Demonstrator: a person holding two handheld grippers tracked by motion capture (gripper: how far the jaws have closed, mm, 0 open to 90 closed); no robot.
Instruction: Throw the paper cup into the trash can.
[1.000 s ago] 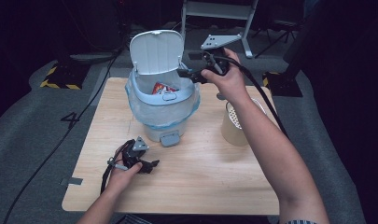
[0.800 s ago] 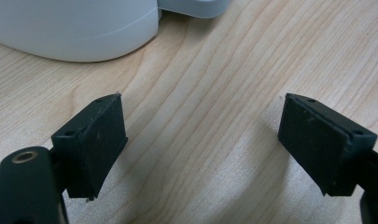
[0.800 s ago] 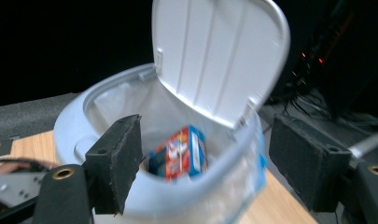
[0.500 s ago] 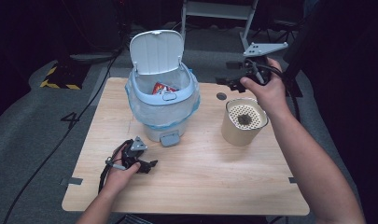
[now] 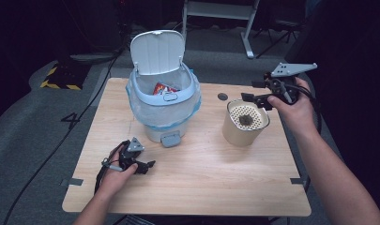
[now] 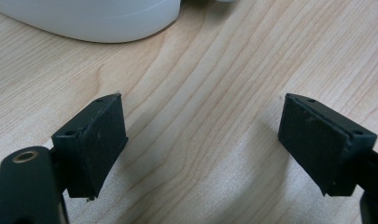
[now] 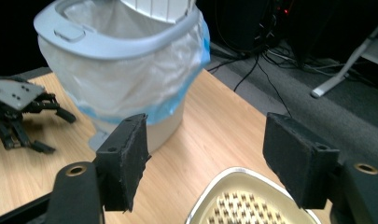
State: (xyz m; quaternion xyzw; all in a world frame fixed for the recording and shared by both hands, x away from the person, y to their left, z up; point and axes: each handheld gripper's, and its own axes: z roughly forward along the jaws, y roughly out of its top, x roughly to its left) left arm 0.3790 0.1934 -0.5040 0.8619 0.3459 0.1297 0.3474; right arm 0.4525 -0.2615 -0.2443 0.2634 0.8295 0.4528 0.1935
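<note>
- Right gripper [image 5: 254, 100]: jaws spread wide, gripping nothing, hovering just above the cream cup's [image 5: 238, 133] rim at its 2 o'clock edge
- Left gripper [image 5: 143, 165]: jaws wide apart and empty, low over the wooden table [image 5: 216, 173]
- Lined bin [image 5: 163, 112], lid [image 5: 157, 51] up, stands at 12 o'clock from the left gripper, a red wrapper [image 5: 162, 88] inside it

bin [image 5: 163, 105] left of cup [image 5: 245, 123], on table [image 5: 201, 178]
</note>
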